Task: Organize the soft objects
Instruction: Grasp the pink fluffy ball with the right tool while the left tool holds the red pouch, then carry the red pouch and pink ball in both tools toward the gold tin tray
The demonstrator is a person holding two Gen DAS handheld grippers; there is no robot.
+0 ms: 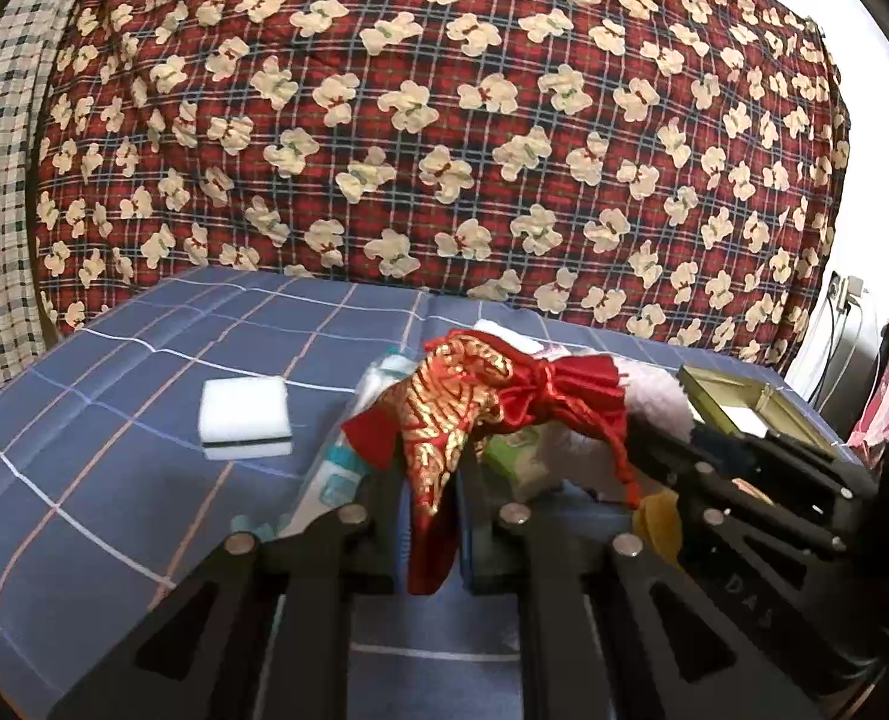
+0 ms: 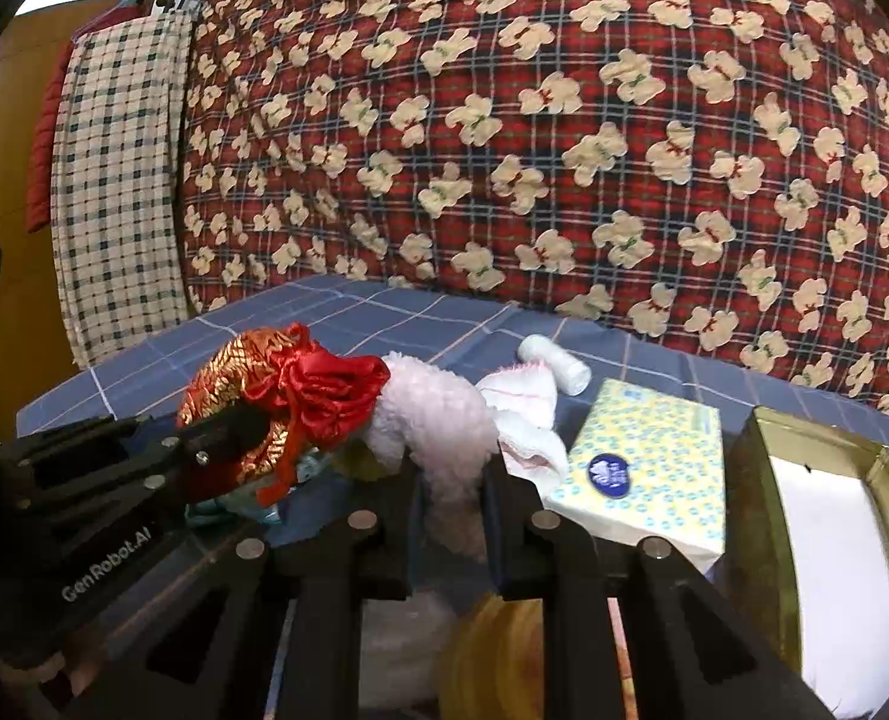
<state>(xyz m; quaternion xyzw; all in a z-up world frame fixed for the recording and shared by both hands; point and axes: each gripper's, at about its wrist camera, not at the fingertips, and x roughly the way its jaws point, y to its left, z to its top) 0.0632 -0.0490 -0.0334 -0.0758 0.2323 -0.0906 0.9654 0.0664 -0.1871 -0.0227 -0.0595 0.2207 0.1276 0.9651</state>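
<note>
In the left wrist view my left gripper [image 1: 432,480] is shut on a red-and-gold brocade pouch [image 1: 462,396], which hangs above the blue checked cloth [image 1: 114,420]. The right wrist view shows that same gripper [image 2: 228,435] reaching in from the left with the pouch [image 2: 246,390]. My right gripper [image 2: 450,474] is shut on a white fluffy plush [image 2: 438,408], its pads pressing the fur on both sides. From the left wrist view the right gripper [image 1: 672,444] comes in from the right beside the plush [image 1: 654,396].
A white sponge [image 1: 245,417] lies left on the cloth. A yellow dotted tissue pack [image 2: 648,462], a white roll [image 2: 555,363] and a pink-trimmed white cloth [image 2: 522,408] lie behind the plush. An open tin box [image 2: 762,438] stands right. A bear-print quilt [image 2: 564,150] rises behind.
</note>
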